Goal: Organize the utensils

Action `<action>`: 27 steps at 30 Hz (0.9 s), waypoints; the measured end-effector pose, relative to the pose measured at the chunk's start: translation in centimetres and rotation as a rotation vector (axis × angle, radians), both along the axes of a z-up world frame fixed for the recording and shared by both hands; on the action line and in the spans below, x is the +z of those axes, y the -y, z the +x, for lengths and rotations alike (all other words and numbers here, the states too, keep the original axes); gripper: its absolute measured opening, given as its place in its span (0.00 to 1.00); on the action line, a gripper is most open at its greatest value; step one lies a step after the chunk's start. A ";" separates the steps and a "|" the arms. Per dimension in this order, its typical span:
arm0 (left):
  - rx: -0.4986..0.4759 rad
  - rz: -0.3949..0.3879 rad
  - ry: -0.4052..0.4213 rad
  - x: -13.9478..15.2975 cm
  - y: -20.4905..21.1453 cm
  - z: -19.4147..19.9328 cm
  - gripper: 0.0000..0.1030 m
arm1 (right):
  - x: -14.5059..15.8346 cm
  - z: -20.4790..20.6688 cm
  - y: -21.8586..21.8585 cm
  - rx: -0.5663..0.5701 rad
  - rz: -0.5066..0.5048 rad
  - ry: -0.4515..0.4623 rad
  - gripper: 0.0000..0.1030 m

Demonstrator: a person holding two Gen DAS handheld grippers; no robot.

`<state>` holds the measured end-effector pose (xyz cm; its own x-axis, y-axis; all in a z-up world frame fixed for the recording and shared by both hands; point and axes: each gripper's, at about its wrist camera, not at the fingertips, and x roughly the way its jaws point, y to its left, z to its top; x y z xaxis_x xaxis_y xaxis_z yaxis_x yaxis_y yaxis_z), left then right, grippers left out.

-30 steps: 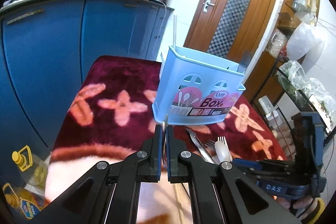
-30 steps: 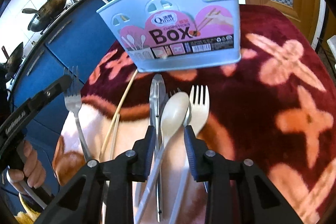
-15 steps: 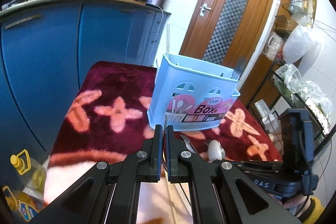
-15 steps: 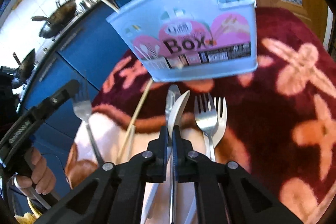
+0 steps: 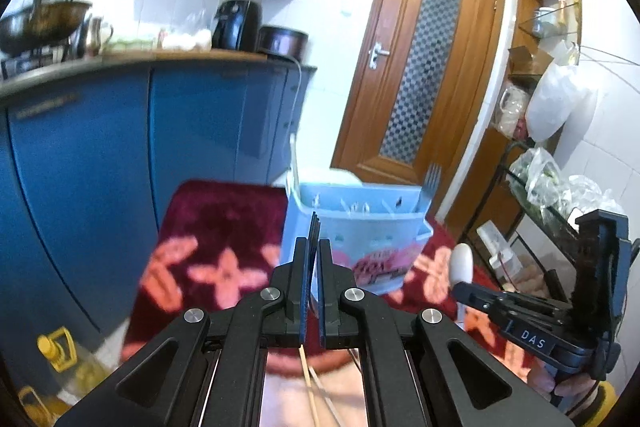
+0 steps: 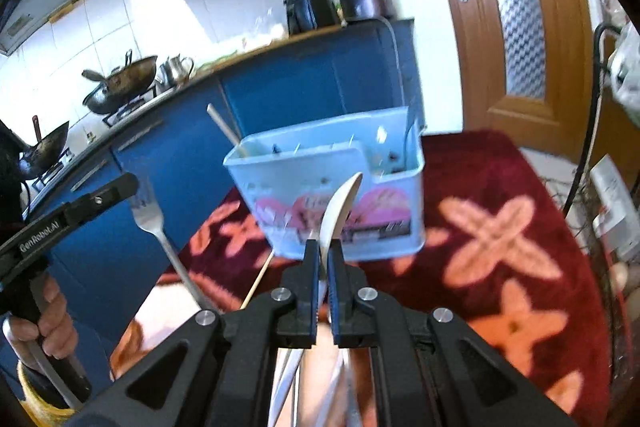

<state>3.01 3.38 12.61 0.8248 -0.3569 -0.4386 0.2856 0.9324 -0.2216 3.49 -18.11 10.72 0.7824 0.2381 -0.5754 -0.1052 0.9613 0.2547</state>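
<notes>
Right now, label by label:

Left gripper (image 5: 313, 259): your fingers are pinched nearly together on a metal fork (image 6: 154, 227); its tines stick up edge-on between the tips in your left wrist view, and its handle runs down toward your hand in the right wrist view.

Right gripper (image 6: 324, 255): your fingers are closed on a cream spoon (image 6: 340, 207); the bowl rises above the tips, tilted to the right, in front of the box.

Utensil box (image 5: 360, 239): light blue plastic with a pink label, standing upright on the tabletop ahead of both grippers. A second fork (image 5: 428, 183) stands at its far right corner, and a chopstick (image 6: 224, 131) leans out of its left end.

Tabletop (image 6: 500, 195): covered by a dark red cloth with orange flower shapes.

Loose items: chopsticks (image 5: 310, 387) lie on the cloth below your left fingers; blurred utensil handles show beneath your right fingers.

Both utensils: held up off the cloth, short of the box.
</notes>
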 end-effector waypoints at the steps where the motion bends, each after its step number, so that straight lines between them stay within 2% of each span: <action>1: 0.001 0.005 0.015 0.7 0.0 0.0 0.03 | 0.4 0.0 0.3 -0.005 -0.005 0.011 0.06; 10: 0.053 0.089 0.166 7.1 0.7 1.0 0.03 | 3.0 1.0 1.3 -0.040 -0.068 0.089 0.06; 19: 0.131 0.144 0.276 12.7 2.0 4.6 0.03 | 5.8 3.3 1.8 -0.078 -0.154 0.188 0.06; 23: 0.149 0.179 0.294 13.6 3.0 6.3 0.03 | 6.6 4.6 1.7 -0.090 -0.191 0.226 0.05; 27: 0.151 0.193 0.271 12.8 3.9 8.2 0.03 | 7.0 5.9 1.9 -0.088 -0.210 0.244 0.04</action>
